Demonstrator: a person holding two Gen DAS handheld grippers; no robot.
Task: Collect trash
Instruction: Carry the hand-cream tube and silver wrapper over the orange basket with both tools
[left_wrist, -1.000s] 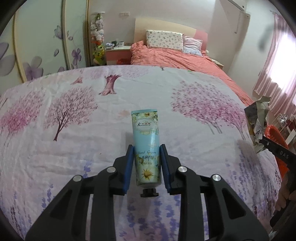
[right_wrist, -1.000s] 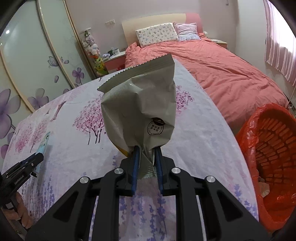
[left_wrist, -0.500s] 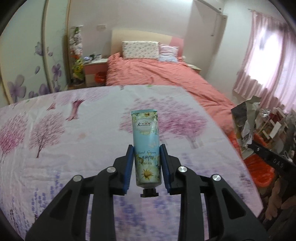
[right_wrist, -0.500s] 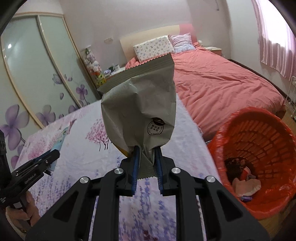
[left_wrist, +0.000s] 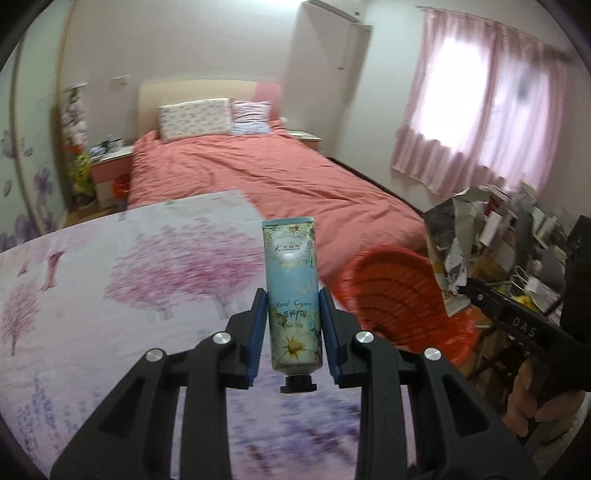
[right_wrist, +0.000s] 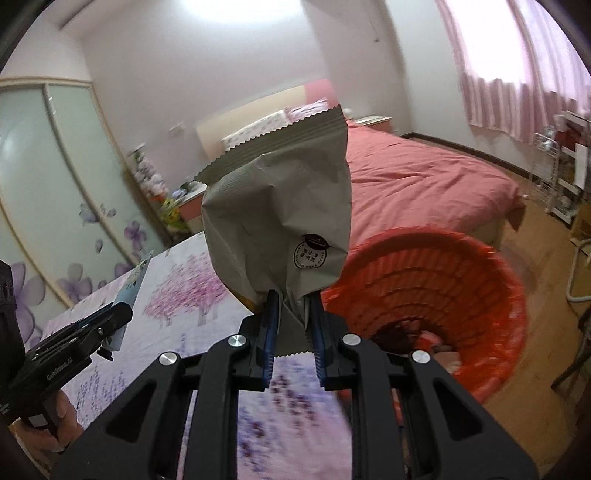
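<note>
Orange basket beside sheet edge

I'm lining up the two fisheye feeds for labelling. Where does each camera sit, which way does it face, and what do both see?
Left wrist: behind the left gripper, facing the bed and red basket; it holds the hand cream tube; right hand shows.
Right wrist: behind the right gripper, above the basket, holding the grey snack bag; left gripper shows.
Shared: bed, basket, floral sheet.
</note>
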